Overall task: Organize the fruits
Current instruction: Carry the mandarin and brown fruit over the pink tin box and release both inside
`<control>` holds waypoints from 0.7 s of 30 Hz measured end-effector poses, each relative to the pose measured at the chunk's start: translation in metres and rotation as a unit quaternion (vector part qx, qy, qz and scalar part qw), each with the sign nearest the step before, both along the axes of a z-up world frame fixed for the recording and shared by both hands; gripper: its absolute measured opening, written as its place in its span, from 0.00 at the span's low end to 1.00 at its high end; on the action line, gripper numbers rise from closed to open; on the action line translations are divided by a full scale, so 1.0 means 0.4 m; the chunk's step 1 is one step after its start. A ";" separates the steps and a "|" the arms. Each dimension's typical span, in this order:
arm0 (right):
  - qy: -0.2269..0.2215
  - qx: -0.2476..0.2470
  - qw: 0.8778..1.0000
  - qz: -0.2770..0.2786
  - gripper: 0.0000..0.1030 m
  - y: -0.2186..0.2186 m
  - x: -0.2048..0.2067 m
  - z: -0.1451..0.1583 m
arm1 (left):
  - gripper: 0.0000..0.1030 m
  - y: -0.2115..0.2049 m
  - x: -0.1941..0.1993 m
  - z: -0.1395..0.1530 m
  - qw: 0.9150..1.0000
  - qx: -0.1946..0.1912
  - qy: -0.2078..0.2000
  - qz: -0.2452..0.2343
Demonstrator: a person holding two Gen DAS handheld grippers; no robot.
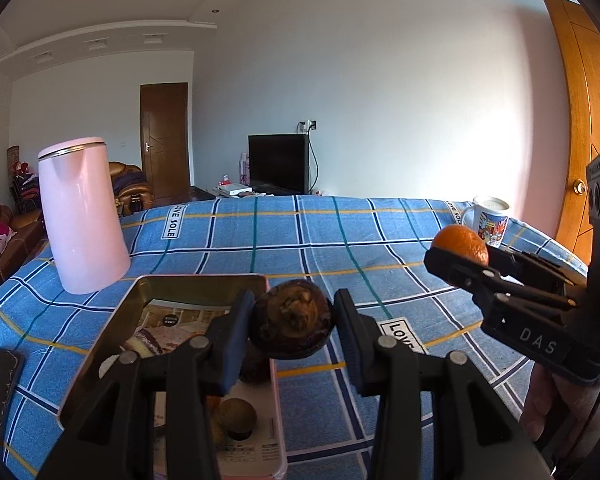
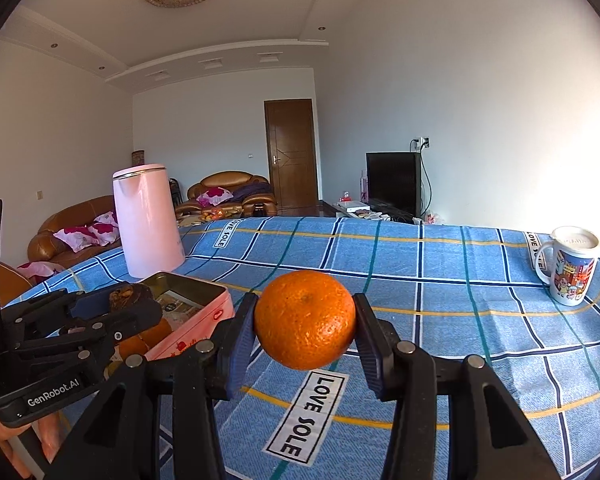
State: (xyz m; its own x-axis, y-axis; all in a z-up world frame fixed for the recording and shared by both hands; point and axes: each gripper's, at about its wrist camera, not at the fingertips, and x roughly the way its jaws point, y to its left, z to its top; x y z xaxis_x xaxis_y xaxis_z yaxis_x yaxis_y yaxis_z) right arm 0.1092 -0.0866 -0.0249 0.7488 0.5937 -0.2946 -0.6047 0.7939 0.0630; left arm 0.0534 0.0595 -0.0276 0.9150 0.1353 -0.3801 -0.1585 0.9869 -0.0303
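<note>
A pink tin box with a gold-coloured inside lay open on the blue checked tablecloth, filling the lower left of the left wrist view. In it were a printed paper sheet, a small brown round fruit near the bottom centre, and orange fruits partly hidden behind the gripper in the right wrist view.

The left gripper was clamped on a dark brown wrinkled fruit, held above the tin's right edge. The right gripper gripped an orange at the centre of its view, raised above the cloth to the right of the tin; its peel was bright, pitted and unbroken.

A pink kettle stood behind the tin at the left. A printed mug stood at the far right edge.
</note>
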 end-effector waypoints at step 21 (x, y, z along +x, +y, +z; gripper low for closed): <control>-0.013 -0.031 0.997 0.075 0.47 0.203 -0.039 0.040 | 0.42 0.160 -0.063 -0.001 0.998 -0.020 0.005 0.065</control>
